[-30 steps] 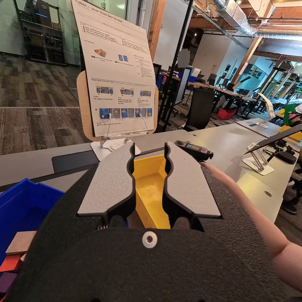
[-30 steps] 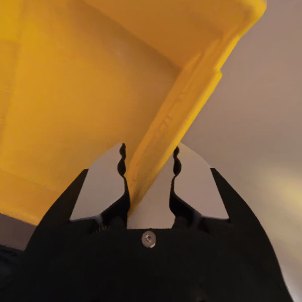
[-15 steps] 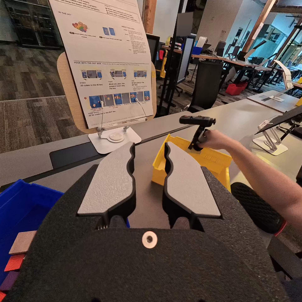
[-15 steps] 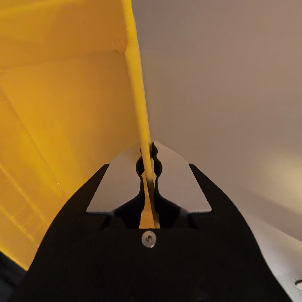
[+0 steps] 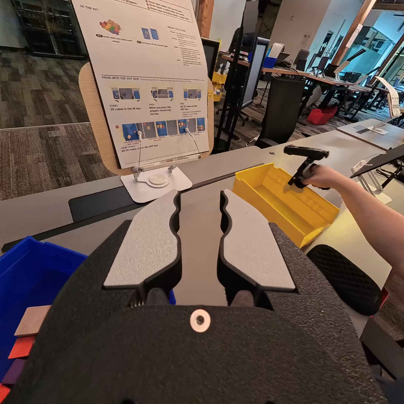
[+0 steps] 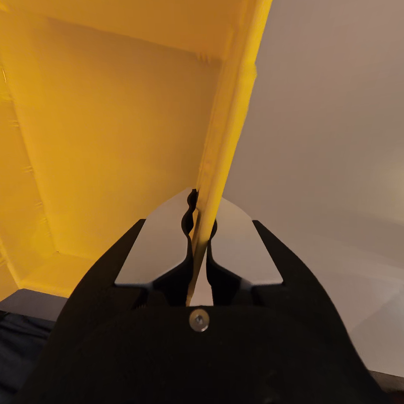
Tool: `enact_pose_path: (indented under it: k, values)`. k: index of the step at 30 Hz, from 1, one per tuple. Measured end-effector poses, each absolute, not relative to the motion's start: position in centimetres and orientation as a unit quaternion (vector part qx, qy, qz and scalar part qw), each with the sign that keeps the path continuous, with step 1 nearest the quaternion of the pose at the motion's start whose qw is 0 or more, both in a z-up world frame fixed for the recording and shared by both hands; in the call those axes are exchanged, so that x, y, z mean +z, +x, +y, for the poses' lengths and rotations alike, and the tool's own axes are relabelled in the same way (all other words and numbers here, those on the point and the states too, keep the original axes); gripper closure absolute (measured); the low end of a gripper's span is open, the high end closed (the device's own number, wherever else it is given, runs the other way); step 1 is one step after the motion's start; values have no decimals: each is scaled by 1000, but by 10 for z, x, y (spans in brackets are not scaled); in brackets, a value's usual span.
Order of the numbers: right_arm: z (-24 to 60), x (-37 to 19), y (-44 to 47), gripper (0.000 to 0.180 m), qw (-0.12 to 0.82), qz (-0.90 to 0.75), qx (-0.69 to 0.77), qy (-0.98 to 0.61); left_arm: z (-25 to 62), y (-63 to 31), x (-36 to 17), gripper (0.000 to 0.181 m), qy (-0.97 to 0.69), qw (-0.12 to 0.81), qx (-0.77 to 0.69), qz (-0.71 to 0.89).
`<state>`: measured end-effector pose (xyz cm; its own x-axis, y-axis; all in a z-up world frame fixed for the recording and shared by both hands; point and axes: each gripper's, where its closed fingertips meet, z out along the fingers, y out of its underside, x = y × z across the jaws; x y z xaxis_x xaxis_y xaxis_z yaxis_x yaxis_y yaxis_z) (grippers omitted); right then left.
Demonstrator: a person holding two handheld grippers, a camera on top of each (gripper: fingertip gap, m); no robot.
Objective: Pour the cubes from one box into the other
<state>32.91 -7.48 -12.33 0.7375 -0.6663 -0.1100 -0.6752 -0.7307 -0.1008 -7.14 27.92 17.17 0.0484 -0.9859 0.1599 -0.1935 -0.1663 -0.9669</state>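
The yellow box (image 5: 282, 203) is empty and rests on the grey table at the right. My right gripper (image 6: 202, 209) is shut on the yellow box's side wall (image 6: 227, 135); it also shows in the left wrist view (image 5: 291, 188), held by a hand. The blue box (image 5: 32, 277) is at the lower left, with several coloured cubes (image 5: 30, 321) showing at its near edge; most of its inside is hidden behind my left gripper. My left gripper (image 5: 199, 196) is open and empty above the table between the two boxes.
A paper instruction sheet on a wooden stand (image 5: 150, 87) stands at the table's far edge. A dark mat (image 5: 102, 201) lies before it. A tablet stand (image 5: 371, 172) is at the far right. A person's forearm (image 5: 360, 209) reaches over the table's right side.
The yellow box has come down from in front of my left gripper and moved right, now level on the table. The right gripper closed on its wall and keeps its grip.
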Motion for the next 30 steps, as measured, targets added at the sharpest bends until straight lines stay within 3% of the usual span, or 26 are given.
enact_pose_path:
  k: [5,8,14,17,19,25,30]
  values:
    - [-83,-122,337,170,93,345,4,-934,288,-73,171,146,-603,424,-469,486]
    - [-76,-96,348,159,163,331,-64,-927,301,-80,174,145,-614,444,-460,463]
    - [-58,60,344,146,467,273,-212,-814,370,-126,151,141,-713,479,-319,400]
    - [-60,134,329,124,609,215,-256,-719,406,-151,120,134,-761,449,-269,385]
    - [-63,164,323,125,674,180,-268,-664,422,-169,89,130,-790,418,-253,371]
    - [-56,137,326,126,679,173,-181,-690,449,-224,-3,115,-871,319,-215,306]
    - [-64,138,327,127,683,179,-171,-688,463,-255,-42,118,-914,270,-109,283]
